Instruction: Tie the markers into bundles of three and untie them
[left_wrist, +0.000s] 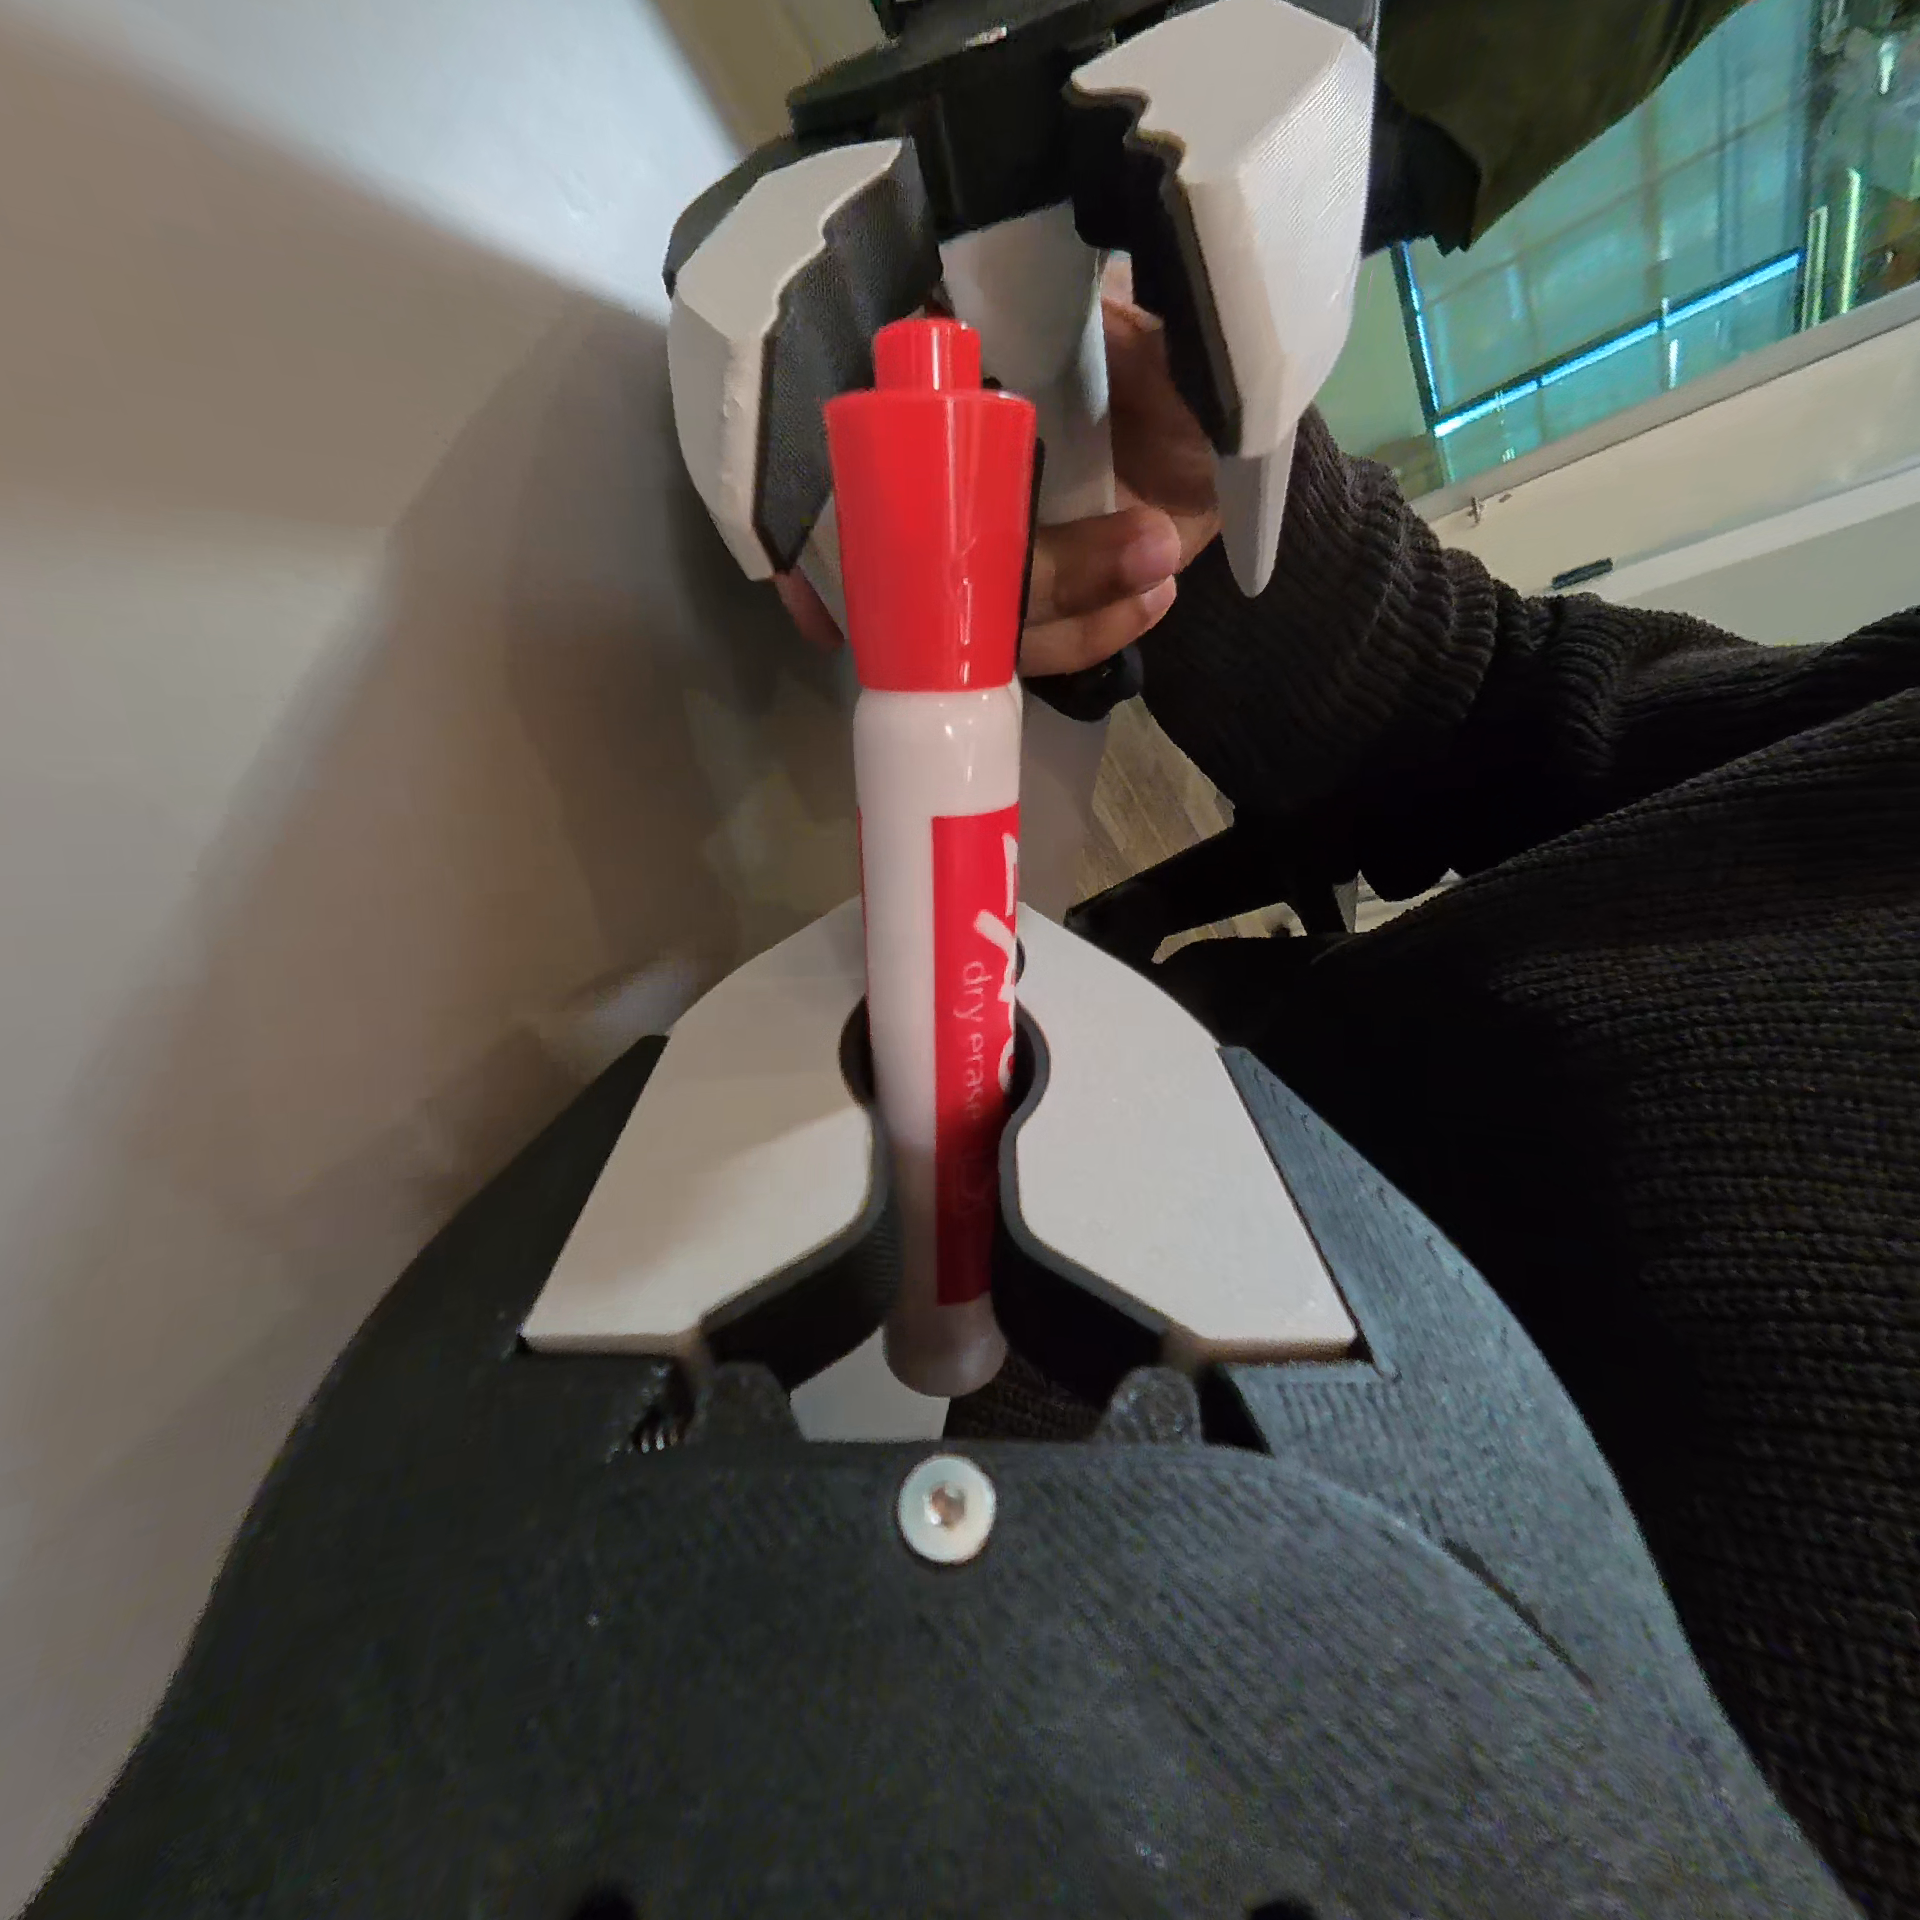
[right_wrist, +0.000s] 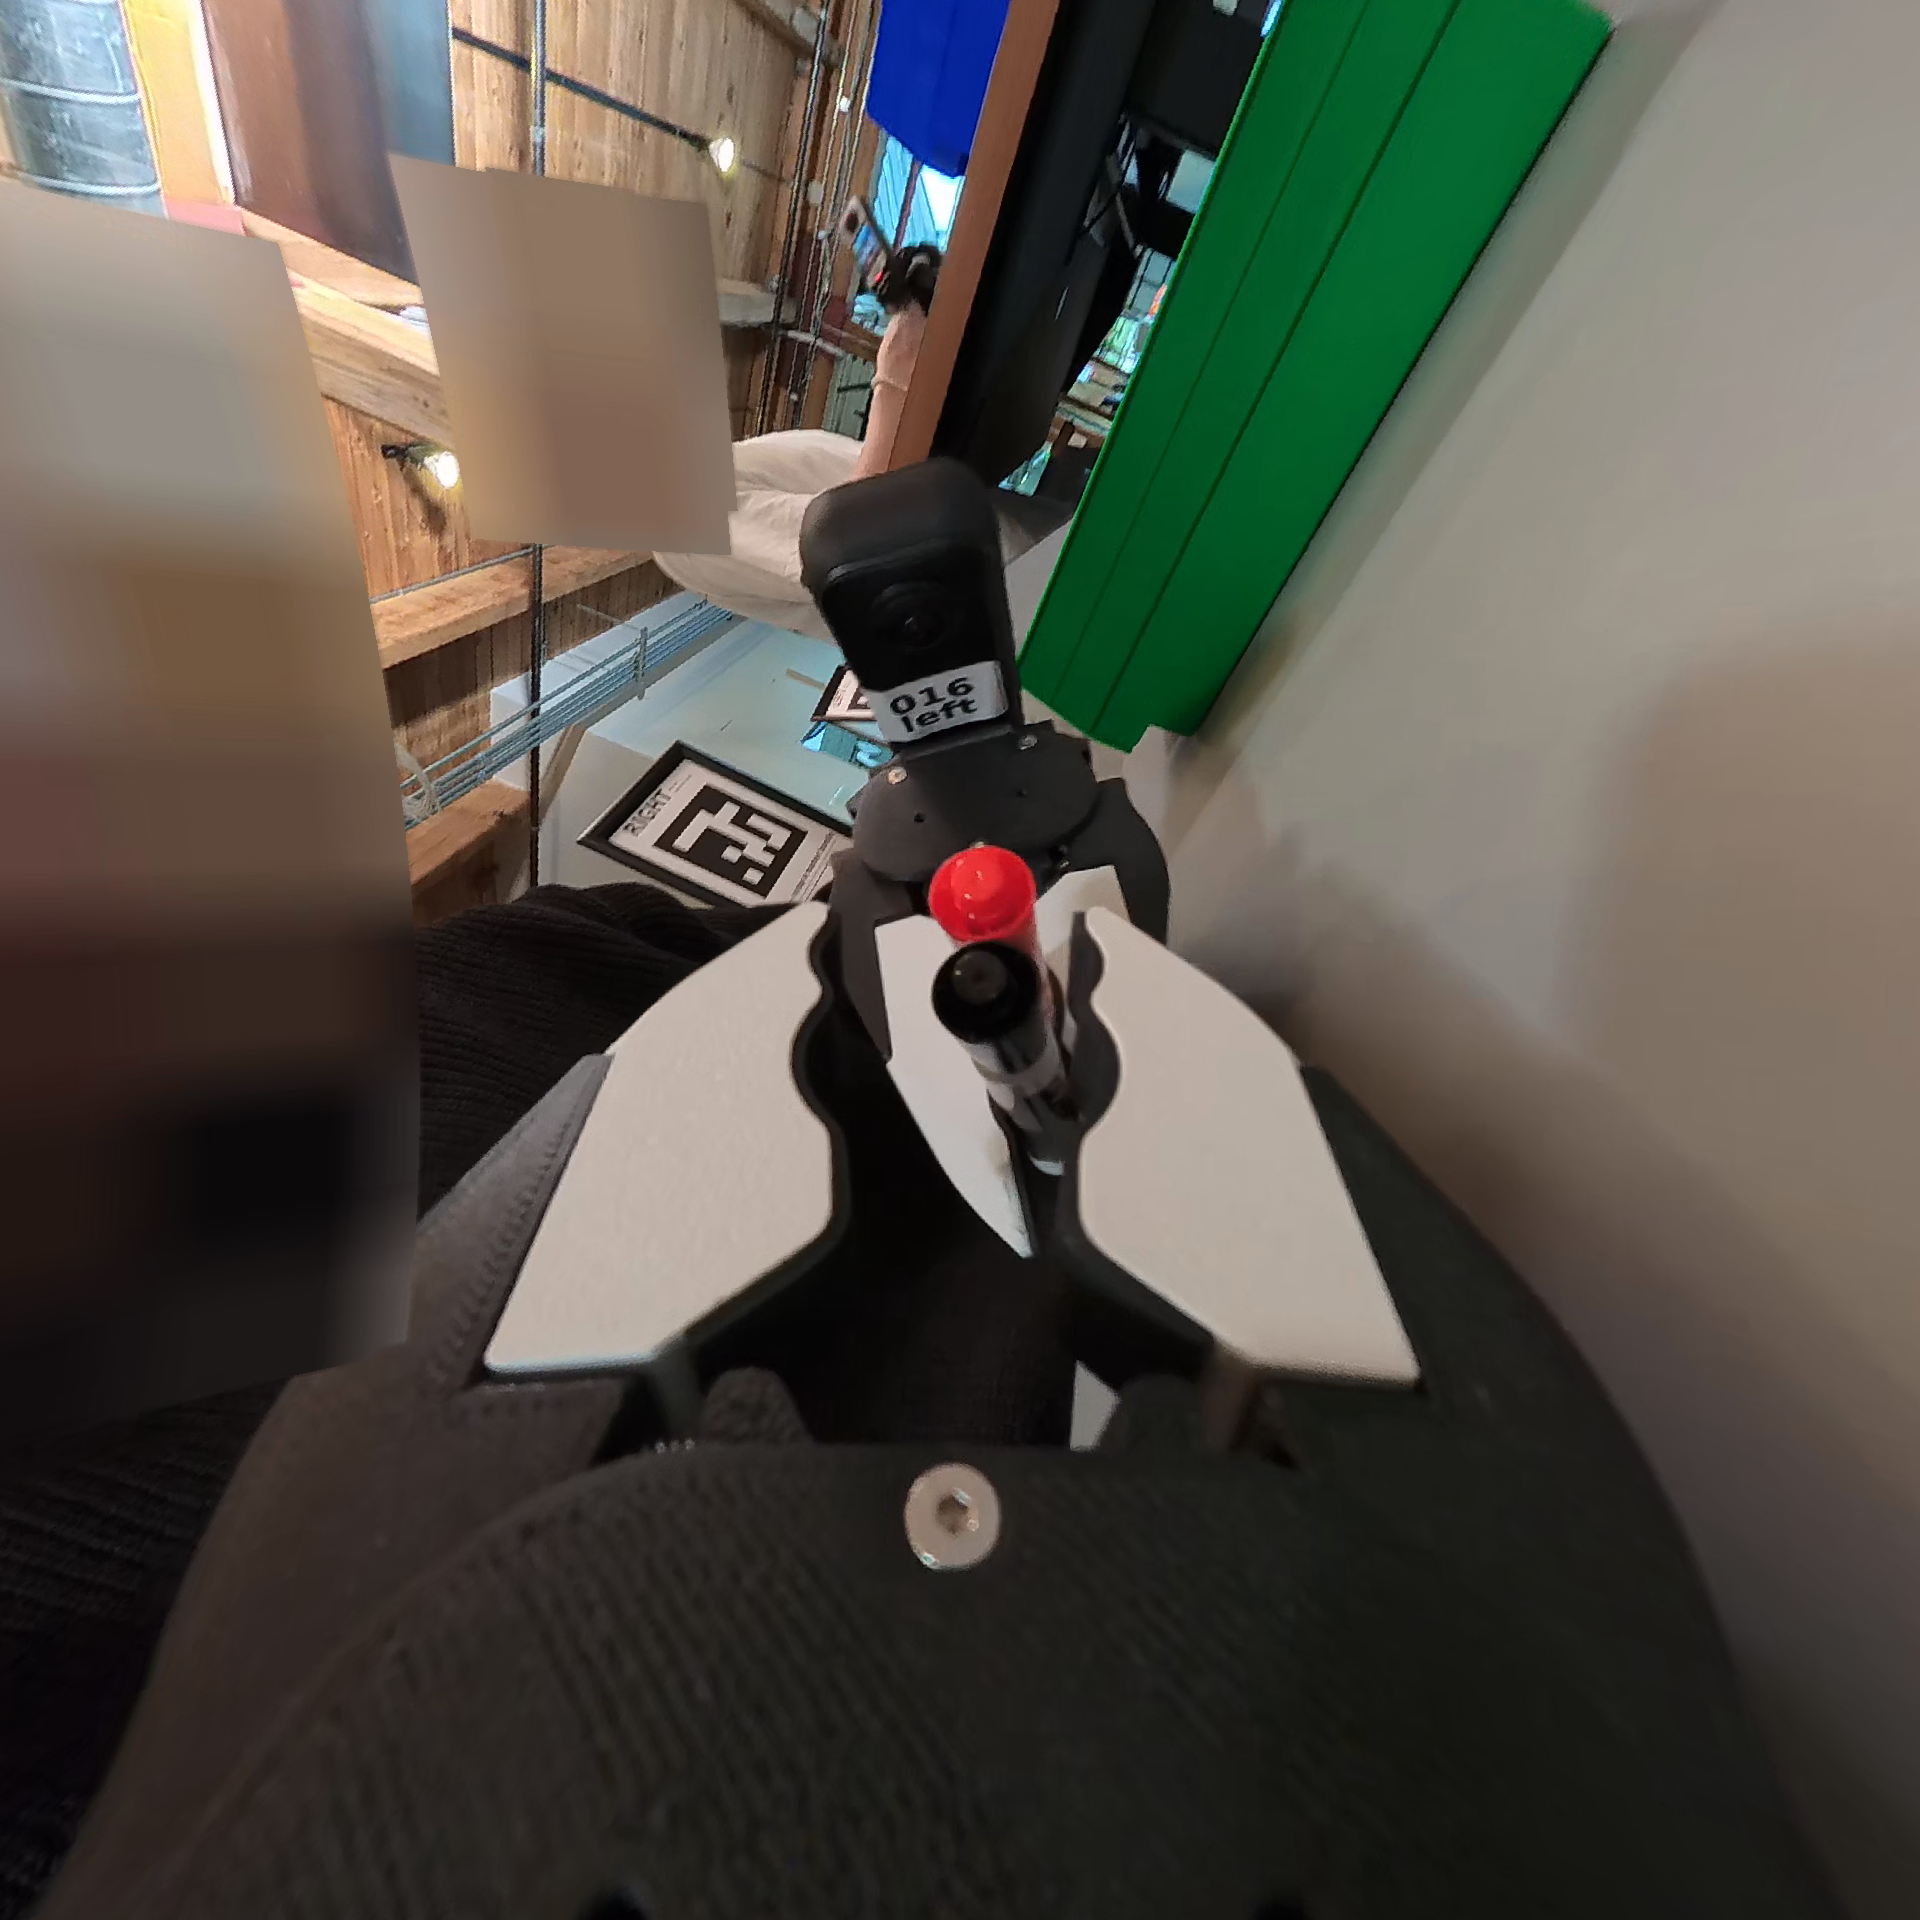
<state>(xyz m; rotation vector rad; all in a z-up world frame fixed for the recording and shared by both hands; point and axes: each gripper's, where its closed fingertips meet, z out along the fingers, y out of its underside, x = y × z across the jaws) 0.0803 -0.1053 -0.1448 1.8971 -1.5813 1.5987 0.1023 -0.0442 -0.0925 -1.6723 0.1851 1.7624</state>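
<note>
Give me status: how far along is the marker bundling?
Done: nothing visibly tied; no band or string shows. In hand: left gripper shut on a red marker, a black marker alongside it; right gripper open around their ends. Left: third marker, tying, then untying.

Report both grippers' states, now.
Left gripper: shut on the red marker, with a black marker alongside it.
Right gripper: open, gripping nothing; the marker caps sit between its fingers.
</note>
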